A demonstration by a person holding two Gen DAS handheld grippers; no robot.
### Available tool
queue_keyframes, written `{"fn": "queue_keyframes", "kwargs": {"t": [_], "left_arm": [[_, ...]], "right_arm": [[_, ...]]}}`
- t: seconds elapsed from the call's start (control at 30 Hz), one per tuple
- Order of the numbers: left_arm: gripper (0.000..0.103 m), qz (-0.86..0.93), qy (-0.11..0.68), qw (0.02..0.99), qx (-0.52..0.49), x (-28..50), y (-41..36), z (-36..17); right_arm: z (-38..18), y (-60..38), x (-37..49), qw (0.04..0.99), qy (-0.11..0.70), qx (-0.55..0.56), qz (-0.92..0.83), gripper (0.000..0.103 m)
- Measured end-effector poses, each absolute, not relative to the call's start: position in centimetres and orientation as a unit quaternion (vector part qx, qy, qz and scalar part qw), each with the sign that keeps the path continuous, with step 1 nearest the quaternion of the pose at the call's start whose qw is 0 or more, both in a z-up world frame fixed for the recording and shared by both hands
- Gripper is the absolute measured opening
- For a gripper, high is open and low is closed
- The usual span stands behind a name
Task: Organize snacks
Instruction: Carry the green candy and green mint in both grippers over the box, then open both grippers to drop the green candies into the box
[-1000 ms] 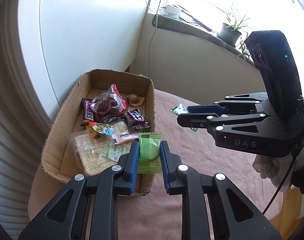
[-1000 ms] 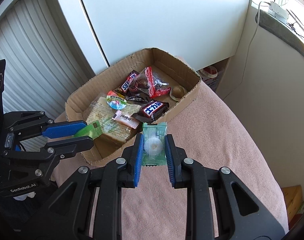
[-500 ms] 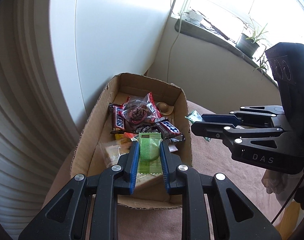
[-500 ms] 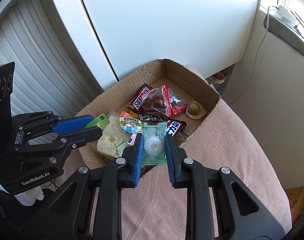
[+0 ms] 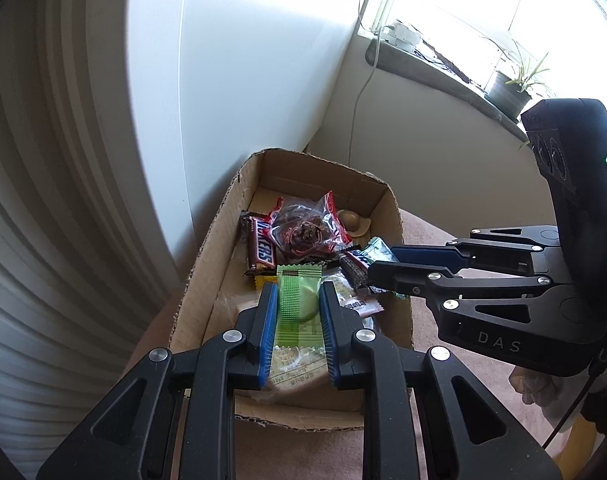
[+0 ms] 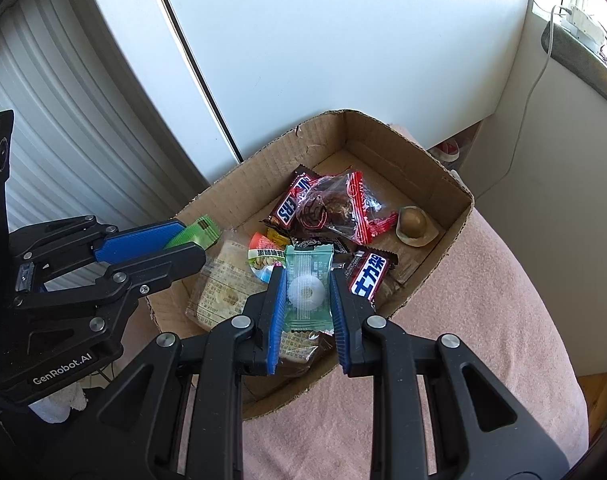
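An open cardboard box (image 5: 207,284) (image 6: 435,184) sits on a pink-covered surface and holds several snacks: Snickers bars, a red-edged clear packet (image 6: 343,204), a cracker pack and a small round brown sweet (image 6: 413,222). My left gripper (image 5: 296,300) is shut on a green wrapped snack (image 5: 297,300), hanging over the near part of the box. My right gripper (image 6: 306,294) is shut on a teal clear-wrapped round candy (image 6: 307,292), also above the box. In the right wrist view the left gripper (image 6: 185,240) appears with the green wrapper (image 6: 197,232) sticking out.
A white wall panel and ribbed shutter stand right behind the box. The pink cloth (image 6: 495,320) stretches to the right of the box. A window sill with a potted plant (image 5: 511,88) and a hanging cable (image 5: 359,92) lies farther back.
Both grippers have travelled toward the box, each still clamped on its snack, from beside its near edge to above its inside. The box's contents have not shifted.
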State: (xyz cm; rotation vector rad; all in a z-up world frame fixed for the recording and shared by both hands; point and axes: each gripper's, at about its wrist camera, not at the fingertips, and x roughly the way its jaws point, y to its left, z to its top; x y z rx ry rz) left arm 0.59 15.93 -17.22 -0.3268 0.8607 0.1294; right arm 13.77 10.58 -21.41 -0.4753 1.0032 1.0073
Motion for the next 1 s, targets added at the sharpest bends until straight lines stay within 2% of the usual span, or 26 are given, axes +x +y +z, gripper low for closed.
{"fn": "queue_keyframes", "kwargs": {"t": [0.5,0.57,0.7,0.73,0.77,0.8,0.87,1.0], "left_arm": [[0.022,0.071,0.419,0.894,-0.144,0.6,16.2,-17.2],[0.030,0.073,0.419,0.894,-0.144,0.5,16.2,-17.2],[0.037,0.076,0.418,0.894,-0.141,0.4,16.3,-17.1],[0.043,0.077,0.418,0.894,-0.139,0.3,16.3,-17.1],[0.051,0.078,0.417,0.895,-0.138,0.3,16.4,-17.0],[0.054,0.081,0.417,0.895,-0.139,0.2,16.4,-17.0],[0.059,0.084,0.416,0.894,-0.141,0.1,16.5,-16.8],[0.068,0.091,0.417,0.894,-0.137,-0.1,16.4,-16.6]], "right_arm": [[-21.3,10.8,13.8,0.734,0.455,-0.218,0.454,0.024],[-21.2,10.8,13.8,0.736,0.453,-0.219,0.453,0.024],[-21.0,10.7,13.8,0.737,0.452,-0.220,0.451,0.025],[-21.0,10.7,13.7,0.738,0.452,-0.220,0.450,0.025],[-21.0,10.7,13.7,0.739,0.451,-0.220,0.449,0.030],[-21.0,10.7,13.6,0.742,0.449,-0.221,0.447,0.042],[-20.8,10.5,13.5,0.748,0.443,-0.220,0.442,0.057],[-20.2,9.9,13.4,0.755,0.437,-0.211,0.441,0.066]]}}
